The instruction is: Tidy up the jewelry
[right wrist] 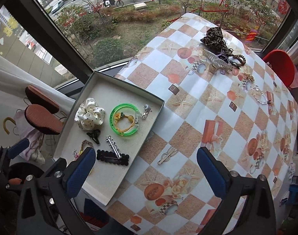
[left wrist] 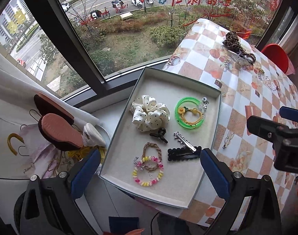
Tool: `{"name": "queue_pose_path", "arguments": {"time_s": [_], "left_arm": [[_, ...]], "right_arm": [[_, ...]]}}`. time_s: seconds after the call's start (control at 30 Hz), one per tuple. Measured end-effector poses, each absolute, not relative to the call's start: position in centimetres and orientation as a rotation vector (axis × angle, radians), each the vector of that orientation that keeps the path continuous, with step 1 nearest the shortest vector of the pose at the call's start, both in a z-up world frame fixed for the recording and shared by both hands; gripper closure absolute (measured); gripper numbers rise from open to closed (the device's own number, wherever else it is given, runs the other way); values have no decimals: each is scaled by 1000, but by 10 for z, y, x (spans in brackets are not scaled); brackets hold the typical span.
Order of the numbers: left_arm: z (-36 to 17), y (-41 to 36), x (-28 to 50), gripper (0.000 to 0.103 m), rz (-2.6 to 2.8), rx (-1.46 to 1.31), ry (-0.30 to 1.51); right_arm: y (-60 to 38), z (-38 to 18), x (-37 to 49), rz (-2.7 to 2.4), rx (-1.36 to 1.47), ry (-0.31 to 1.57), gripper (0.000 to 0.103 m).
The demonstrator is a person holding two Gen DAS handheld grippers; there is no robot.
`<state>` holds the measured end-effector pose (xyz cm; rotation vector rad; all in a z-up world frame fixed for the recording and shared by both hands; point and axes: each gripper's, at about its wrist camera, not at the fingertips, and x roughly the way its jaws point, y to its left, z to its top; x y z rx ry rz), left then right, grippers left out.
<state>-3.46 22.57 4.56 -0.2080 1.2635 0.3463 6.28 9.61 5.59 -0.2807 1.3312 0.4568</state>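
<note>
- The right gripper [right wrist: 147,168] hangs above the table with its jaws spread wide and nothing between them; the left gripper [left wrist: 150,168] is also wide open and empty, hovering over the near end of the tray [left wrist: 217,105].
- The likely next piece is the pale hair clip [right wrist: 167,155], lying alone on the checked tablecloth [right wrist: 188,101] just right of the tray and almost straight below the right gripper.
- To take it well, I would come straight down, set the pads across its narrow width and close low, since it lies flat and thin on the cloth.
- The tray already holds the dotted scrunchie [left wrist: 150,115], the green bangle [left wrist: 189,113], the black snap clip [left wrist: 184,152] and the bead bracelets [left wrist: 148,173]; bare floor shows at its far end and near right corner.
- The tray's raised wall stands between clip and floor, so the clip must be lifted clear of it.
- The tray's near left part overhangs the table edge; pressing there could tip it.
- More pieces wait at the far right, around the leopard scrunchie [right wrist: 214,37]; the cloth between is open.
</note>
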Motion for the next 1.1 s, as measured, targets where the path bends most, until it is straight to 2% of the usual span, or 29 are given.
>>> {"name": "queue_pose_path", "arguments": {"time_s": [0.33, 1.1], "left_arm": [[63, 224, -46, 0, 352, -227, 1265], [65, 225, -50, 0, 367, -231, 1265]], "right_arm": [[91, 77, 55, 451, -291, 1296, 0], [91, 82, 51, 452, -305, 1291, 0]]}}
